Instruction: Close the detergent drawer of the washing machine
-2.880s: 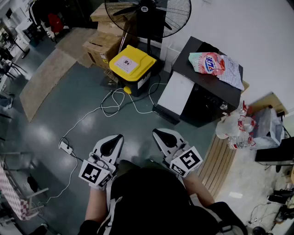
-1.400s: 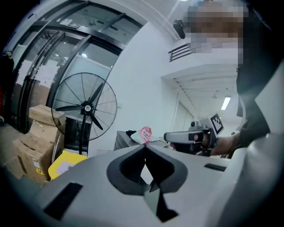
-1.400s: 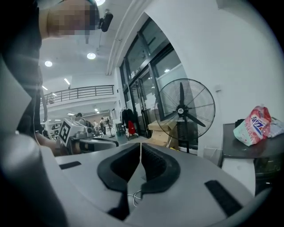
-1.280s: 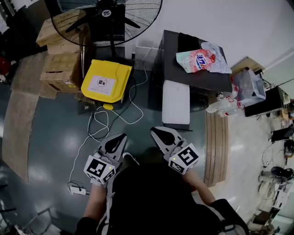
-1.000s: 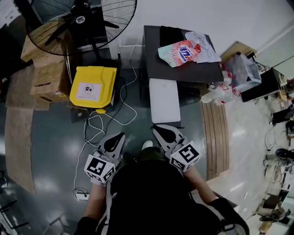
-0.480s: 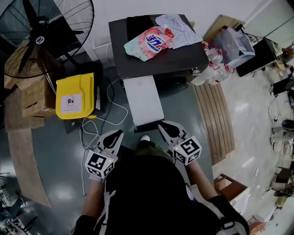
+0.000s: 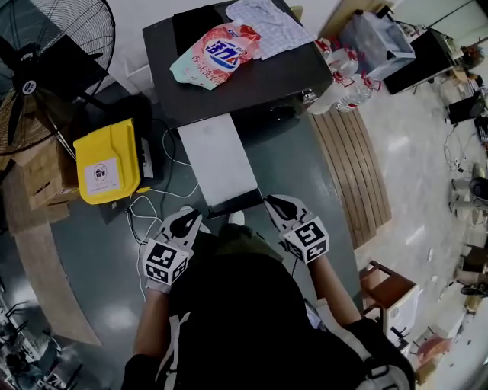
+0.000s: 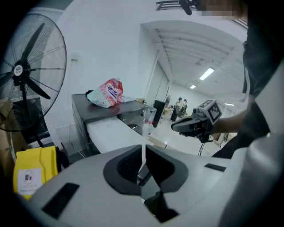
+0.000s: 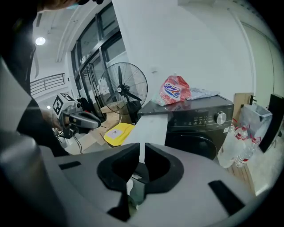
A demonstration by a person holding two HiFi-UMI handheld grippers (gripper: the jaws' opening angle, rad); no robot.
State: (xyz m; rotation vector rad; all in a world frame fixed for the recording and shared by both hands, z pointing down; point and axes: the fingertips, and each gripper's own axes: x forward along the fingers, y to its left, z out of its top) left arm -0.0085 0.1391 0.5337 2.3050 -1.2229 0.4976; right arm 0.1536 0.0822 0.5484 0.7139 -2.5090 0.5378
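The black washing machine (image 7: 252, 80) stands at the top of the head view. Its long white detergent drawer (image 7: 217, 160) is pulled far out toward me. The drawer's near end lies between my two grippers. My left gripper (image 7: 191, 219) is just left of that end, shut and empty. At the right of the end my right gripper (image 7: 276, 204) is shut too, with nothing in it. In the left gripper view the drawer (image 8: 111, 132) runs ahead of the shut left gripper (image 8: 143, 150). The right gripper view shows the drawer (image 9: 151, 128) beyond the shut right gripper (image 9: 142, 150).
A pink detergent bag (image 7: 217, 53) and a cloth (image 7: 267, 19) lie on the machine. A yellow bin (image 7: 105, 161), a standing fan (image 7: 38, 68) and cardboard boxes (image 7: 34, 183) are at the left, with cables (image 7: 149, 209) on the floor. Water bottles (image 7: 339, 91) and wooden slats (image 7: 354, 175) are at the right.
The washing machine and its drawer have come closer and more central in the head view. Both grippers have sunk and now flank the drawer's near end, still shut.
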